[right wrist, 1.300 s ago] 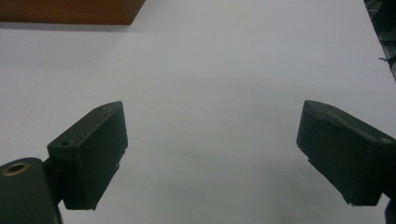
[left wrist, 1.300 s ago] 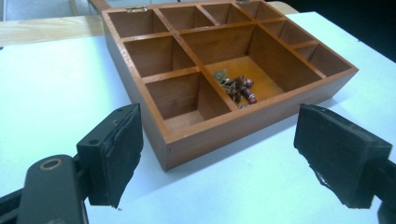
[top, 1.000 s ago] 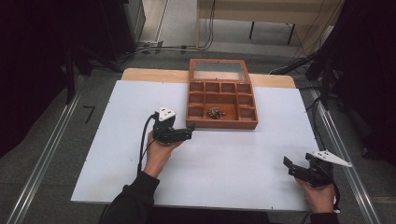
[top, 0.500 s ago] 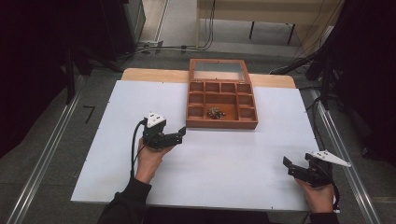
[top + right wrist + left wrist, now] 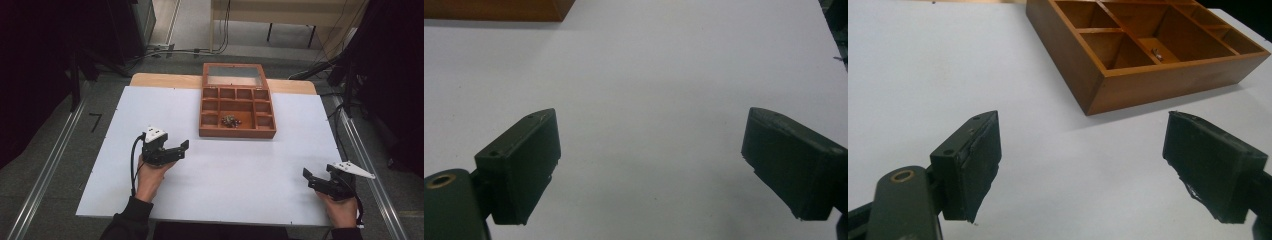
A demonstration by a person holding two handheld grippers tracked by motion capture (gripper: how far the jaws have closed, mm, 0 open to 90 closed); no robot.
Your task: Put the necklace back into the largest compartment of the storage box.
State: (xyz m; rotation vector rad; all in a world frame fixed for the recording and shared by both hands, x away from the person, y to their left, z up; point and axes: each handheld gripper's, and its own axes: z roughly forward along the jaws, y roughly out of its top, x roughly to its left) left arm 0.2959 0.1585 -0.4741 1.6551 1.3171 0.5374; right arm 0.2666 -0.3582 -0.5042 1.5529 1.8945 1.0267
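One white table [image 5: 225, 170] holds one wooden box [image 5: 237, 106] with one small cluster of metal bits [image 5: 230, 121] inside, and two hand-held grippers, left [image 5: 175, 150] and right [image 5: 316, 181].

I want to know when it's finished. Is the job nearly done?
Looks close to done, or on pause. A small pile of bits already lies in the wooden box, whose lid stands open. Nothing is in hand: the left gripper and right gripper are both open and empty over the white table. Perhaps only the lid is left.
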